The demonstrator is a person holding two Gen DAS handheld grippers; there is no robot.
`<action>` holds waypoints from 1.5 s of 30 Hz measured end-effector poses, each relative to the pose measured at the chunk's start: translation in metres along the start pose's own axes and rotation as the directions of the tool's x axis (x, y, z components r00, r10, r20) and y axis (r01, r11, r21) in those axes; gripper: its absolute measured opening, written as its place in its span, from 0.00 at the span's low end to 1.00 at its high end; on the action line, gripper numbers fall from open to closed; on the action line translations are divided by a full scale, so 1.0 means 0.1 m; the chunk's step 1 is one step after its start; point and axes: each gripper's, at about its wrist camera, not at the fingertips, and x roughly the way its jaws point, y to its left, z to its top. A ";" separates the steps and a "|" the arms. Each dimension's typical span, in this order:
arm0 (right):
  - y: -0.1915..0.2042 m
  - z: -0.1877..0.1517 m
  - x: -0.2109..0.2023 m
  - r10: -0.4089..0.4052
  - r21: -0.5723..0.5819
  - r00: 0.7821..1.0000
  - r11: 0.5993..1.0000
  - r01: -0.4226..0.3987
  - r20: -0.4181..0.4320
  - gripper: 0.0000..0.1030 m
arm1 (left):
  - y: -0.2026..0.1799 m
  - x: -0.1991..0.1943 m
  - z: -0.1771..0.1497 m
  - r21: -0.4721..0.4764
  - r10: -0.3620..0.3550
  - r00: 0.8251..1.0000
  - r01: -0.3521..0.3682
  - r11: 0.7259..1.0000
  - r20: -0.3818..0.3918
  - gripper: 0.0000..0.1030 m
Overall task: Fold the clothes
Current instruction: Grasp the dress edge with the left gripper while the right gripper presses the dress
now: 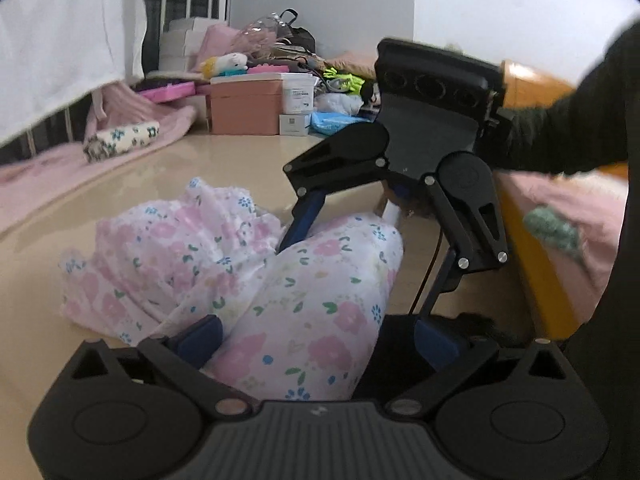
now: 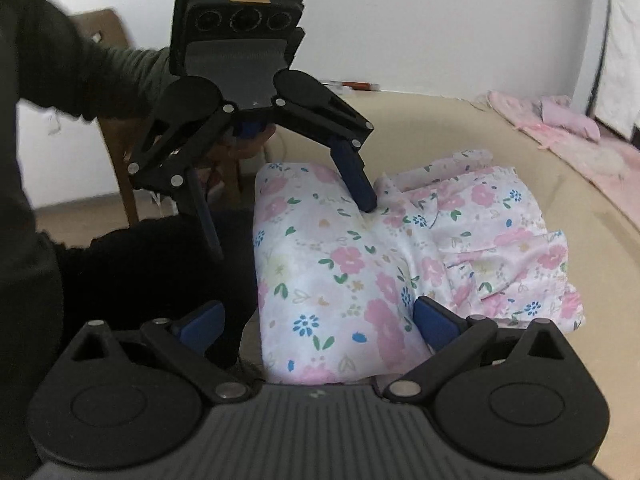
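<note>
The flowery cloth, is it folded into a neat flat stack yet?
No, the floral garment lies bunched and rumpled on the beige table.

Nothing readable from here, honestly. The white tub on the pink box has print, but it's too blurry.

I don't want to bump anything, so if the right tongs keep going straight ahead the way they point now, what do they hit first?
Probably the pink floral cotton garment: it already lies between the open right tongs. Beyond it, one blue finger of the left tongs presses into the cloth, though depth is unclear.
</note>
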 end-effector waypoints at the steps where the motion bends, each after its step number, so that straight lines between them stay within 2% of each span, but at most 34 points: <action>1: 0.10 -0.01 -0.02 -0.034 -0.043 0.999 0.998 0.034 -0.002 0.99 | -0.12 -0.01 0.00 0.062 0.028 1.000 -0.027 0.998 -0.008 0.99; 2: 0.21 -0.01 -0.05 -0.074 -0.095 0.997 0.993 0.073 -0.003 0.99 | -0.22 -0.01 -0.02 0.151 0.057 0.998 -0.054 0.987 -0.013 0.99; 4: 0.34 -0.05 -0.05 -0.153 -0.208 0.988 0.966 0.151 0.009 0.99 | -0.40 -0.01 -0.06 0.318 0.114 0.993 -0.103 0.942 -0.018 0.99; 6: 0.43 -0.10 -0.04 -0.225 -0.313 0.974 0.924 0.221 0.023 0.99 | -0.42 0.10 -0.15 0.403 0.156 0.987 -0.128 0.906 -0.039 0.99; 8: 0.43 -0.18 0.06 -0.262 -0.376 0.965 0.893 0.250 0.018 0.99 | -0.44 0.20 -0.24 0.485 0.200 0.978 -0.148 0.862 -0.056 0.99; 9: 0.42 -0.21 0.12 -0.274 -0.391 0.962 0.884 0.258 0.014 0.99 | -0.45 0.26 -0.28 0.521 0.220 0.974 -0.158 0.839 -0.059 0.99; 11: 0.41 -0.27 0.23 -0.285 -0.406 0.958 0.875 0.263 0.004 0.98 | -0.43 0.34 -0.35 0.555 0.249 0.968 -0.186 0.810 -0.038 0.98; 13: 0.39 -0.29 0.29 -0.282 -0.394 0.959 0.881 0.263 0.009 0.96 | -0.40 0.33 -0.35 0.536 0.245 0.968 -0.182 0.824 -0.047 0.96; 14: 0.37 -0.28 0.27 -0.273 -0.360 0.962 0.896 0.260 0.016 0.96 | -0.36 0.32 -0.32 0.494 0.230 0.972 -0.174 0.852 -0.054 0.94; 16: 0.23 -0.21 0.20 -0.211 -0.207 0.977 0.955 0.213 0.032 0.96 | -0.29 0.26 -0.24 0.397 0.187 0.980 -0.147 0.906 -0.063 0.92; 18: 0.03 -0.17 0.09 -0.135 -0.030 0.988 0.990 0.138 0.069 0.88 | -0.24 0.18 -0.17 0.292 0.136 0.989 -0.111 0.950 -0.067 0.89; 19: -0.06 -0.18 0.04 -0.100 0.035 0.991 0.995 0.098 0.088 0.83 | -0.23 0.12 -0.14 0.259 0.111 0.992 -0.091 0.962 -0.065 0.81; 20: -0.13 -0.20 -0.02 -0.069 0.082 0.992 0.995 0.061 0.104 0.80 | -0.22 0.05 -0.13 0.241 0.089 0.994 -0.072 0.968 -0.062 0.69; 21: -0.19 -0.22 -0.07 -0.045 0.114 0.992 0.993 0.032 0.116 0.72 | -0.19 -0.01 -0.10 0.222 0.075 0.995 -0.060 0.973 -0.061 0.62; 22: -0.26 -0.24 -0.12 -0.025 0.151 0.991 0.989 0.006 0.128 0.65 | -0.15 -0.06 -0.06 0.197 0.057 0.997 -0.044 0.979 -0.059 0.47; 23: -0.37 -0.27 -0.17 0.014 0.211 0.989 0.976 -0.045 0.147 0.50 | -0.07 -0.11 -0.02 0.143 0.022 0.998 -0.014 0.990 -0.054 0.32; 24: -0.47 -0.31 -0.19 0.055 0.271 0.985 0.958 -0.099 0.166 0.41 | 0.00 -0.15 0.02 0.092 -0.010 0.999 0.014 0.996 -0.047 0.29; 25: -0.57 -0.35 -0.20 0.090 0.324 0.979 0.935 -0.147 0.184 0.38 | 0.06 -0.18 0.04 0.059 -0.027 0.999 0.029 0.998 -0.032 0.29; 27: -0.76 -0.43 -0.21 0.146 0.412 0.964 0.882 -0.229 0.223 0.36 | 0.11 -0.22 0.06 0.035 -0.025 1.000 0.025 0.999 -0.005 0.45; 28: -0.82 -0.46 -0.20 0.163 0.439 0.958 0.862 -0.255 0.237 0.35 | 0.09 -0.22 0.05 0.060 0.005 1.000 -0.006 0.998 0.007 0.62; 29: -0.85 -0.48 -0.20 0.184 0.454 0.951 0.845 -0.282 0.248 0.35 | 0.07 -0.22 0.04 0.085 0.032 0.999 -0.033 0.996 0.018 0.73; 31: -0.86 -0.50 -0.20 0.227 0.473 0.936 0.815 -0.333 0.268 0.32 | 0.01 -0.19 0.01 0.133 0.050 0.998 -0.054 0.990 0.030 0.77; 32: -0.88 -0.50 -0.19 0.253 0.484 0.927 0.796 -0.363 0.278 0.31 | 0.01 -0.16 0.01 0.125 0.020 1.000 -0.022 0.992 0.018 0.70; 34: -0.93 -0.49 -0.18 0.289 0.507 0.911 0.761 -0.405 0.294 0.31 | 0.04 -0.09 0.01 0.051 -0.054 0.998 0.056 0.997 -0.024 0.51; 35: -0.92 -0.49 -0.19 0.287 0.521 0.911 0.751 -0.406 0.296 0.32 | 0.08 -0.07 0.01 0.007 -0.068 0.997 0.069 0.998 -0.029 0.51; 36: -0.92 -0.48 -0.21 0.285 0.535 0.911 0.741 -0.406 0.298 0.36 | 0.13 -0.07 0.00 -0.023 -0.080 0.997 0.080 0.997 -0.019 0.49; 37: -0.88 -0.47 -0.25 0.252 0.530 0.921 0.759 -0.379 0.299 0.41 | 0.19 -0.09 0.00 -0.059 -0.096 0.995 0.095 0.994 -0.007 0.44; 38: -0.81 -0.46 -0.30 0.201 0.515 0.933 0.789 -0.336 0.300 0.57 | 0.27 -0.07 0.00 -0.098 -0.113 0.994 0.113 0.989 0.001 0.42; 39: -0.75 -0.44 -0.36 0.150 0.500 0.942 0.816 -0.290 0.302 0.81 | 0.34 -0.08 -0.01 -0.141 -0.134 0.991 0.135 0.981 0.015 0.41; 40: -0.65 -0.45 -0.41 0.100 0.448 0.943 0.861 -0.242 0.317 0.98 | 0.41 -0.08 -0.02 -0.180 -0.157 0.987 0.160 0.971 0.028 0.39; 42: -0.39 -0.48 -0.52 0.007 0.303 0.928 0.945 -0.128 0.372 0.99 | 0.54 -0.07 -0.05 -0.258 -0.203 0.978 0.210 0.943 0.055 0.38; 43: -0.29 -0.50 -0.53 -0.019 0.241 0.922 0.967 -0.082 0.388 0.99 | 0.60 -0.07 -0.05 -0.297 -0.230 0.971 0.238 0.925 0.060 0.38; 44: -0.25 -0.51 -0.48 -0.030 0.213 0.924 0.975 -0.056 0.381 0.99 | 0.67 -0.07 -0.06 -0.336 -0.257 0.964 0.264 0.904 0.066 0.38; 45: -0.27 -0.52 -0.43 -0.026 0.221 0.929 0.973 -0.060 0.370 0.93 | 0.74 -0.07 -0.07 -0.373 -0.284 0.956 0.290 0.881 0.073 0.38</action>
